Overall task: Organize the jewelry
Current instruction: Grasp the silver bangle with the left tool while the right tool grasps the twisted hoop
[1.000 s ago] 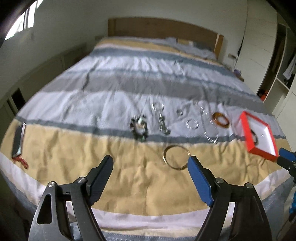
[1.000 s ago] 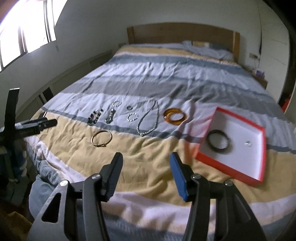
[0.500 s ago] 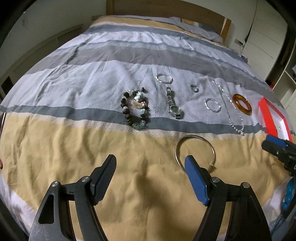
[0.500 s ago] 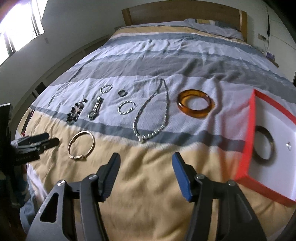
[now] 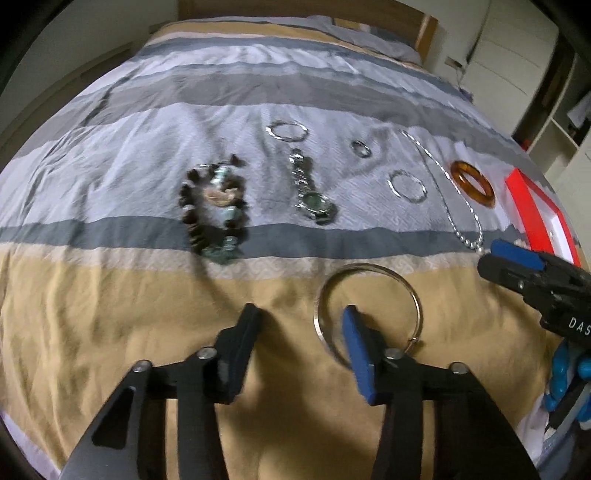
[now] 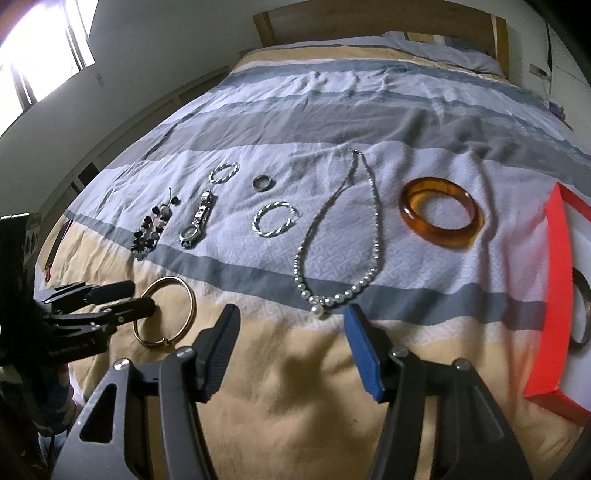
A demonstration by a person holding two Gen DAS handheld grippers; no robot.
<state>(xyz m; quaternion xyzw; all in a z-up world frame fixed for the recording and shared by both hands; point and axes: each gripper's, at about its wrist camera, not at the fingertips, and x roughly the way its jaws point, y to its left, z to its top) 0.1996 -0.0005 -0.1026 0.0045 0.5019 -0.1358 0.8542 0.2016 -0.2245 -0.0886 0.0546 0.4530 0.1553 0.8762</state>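
A gold bangle (image 5: 369,266) lies on the yellow stripe of the bed. My left gripper (image 5: 301,315) is low over it, jaws closing. Its blue finger is inside the ring, the black one outside, and the near rim runs between them untouched. The right wrist view shows the same bangle (image 6: 192,306) and left gripper (image 6: 142,295). My right gripper (image 6: 290,315) stands open with nothing in it, just short of the pearl necklace (image 6: 347,294). To the right are an amber bangle (image 6: 439,232) and a red tray (image 6: 556,280) holding a dark bangle (image 6: 585,306).
A beaded bracelet (image 5: 214,210), a watch (image 5: 314,199), two twisted silver bangles (image 5: 286,131) (image 5: 406,184) and a small ring (image 5: 360,147) lie in a row on the pale stripe. A dark flat object (image 6: 55,243) sits at the bed's left edge. The headboard (image 6: 369,18) is far behind.
Both grippers have come down and forward toward the bed. The left jaws have narrowed, with the blue finger now inside the gold bangle. The right gripper has neared the necklace's pearl end.
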